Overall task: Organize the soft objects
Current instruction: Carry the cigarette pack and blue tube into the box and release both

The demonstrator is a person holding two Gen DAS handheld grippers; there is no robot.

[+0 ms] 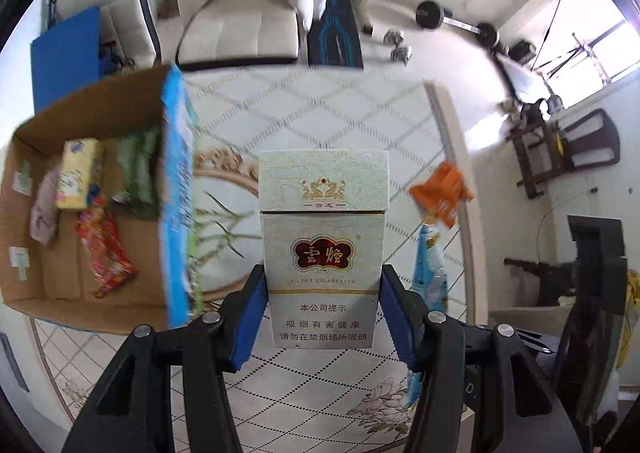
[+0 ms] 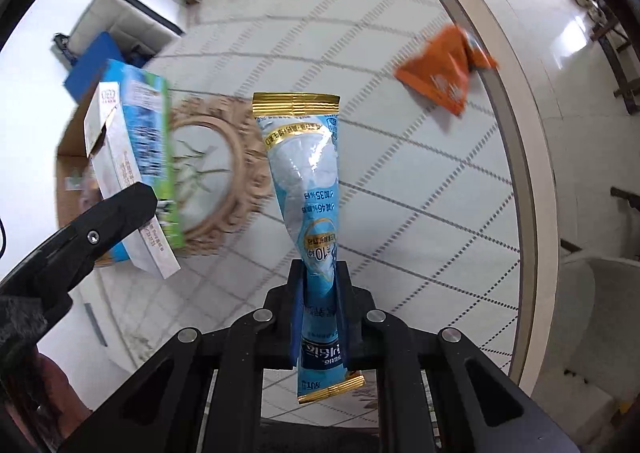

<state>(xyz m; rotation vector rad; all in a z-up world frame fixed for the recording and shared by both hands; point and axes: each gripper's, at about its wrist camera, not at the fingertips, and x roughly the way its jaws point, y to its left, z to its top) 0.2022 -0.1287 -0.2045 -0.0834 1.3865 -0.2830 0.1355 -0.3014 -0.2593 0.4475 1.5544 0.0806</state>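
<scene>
My left gripper (image 1: pixel 323 289) is shut on a pale cigarette pack (image 1: pixel 323 237), held upright above the patterned table. My right gripper (image 2: pixel 322 285) is shut on a long light-blue sachet with gold ends (image 2: pixel 306 181), also seen at the right of the left wrist view (image 1: pixel 430 265). An open cardboard box (image 1: pixel 132 109) with a blue printed side stands at the left; inside lie a yellow tissue pack (image 1: pixel 78 173), a green packet (image 1: pixel 138 169), a red packet (image 1: pixel 104 249) and a pinkish cloth (image 1: pixel 44 209). An orange packet (image 2: pixel 444 73) lies on the table at the far right.
The round table (image 2: pixel 420 181) has a beige rim (image 2: pixel 532 173) at the right. White padded chairs (image 1: pixel 240 25), a blue board (image 1: pixel 66 53) and dumbbells (image 1: pixel 430 13) stand on the floor beyond. The left gripper's black finger (image 2: pixel 100 233) shows in the right wrist view.
</scene>
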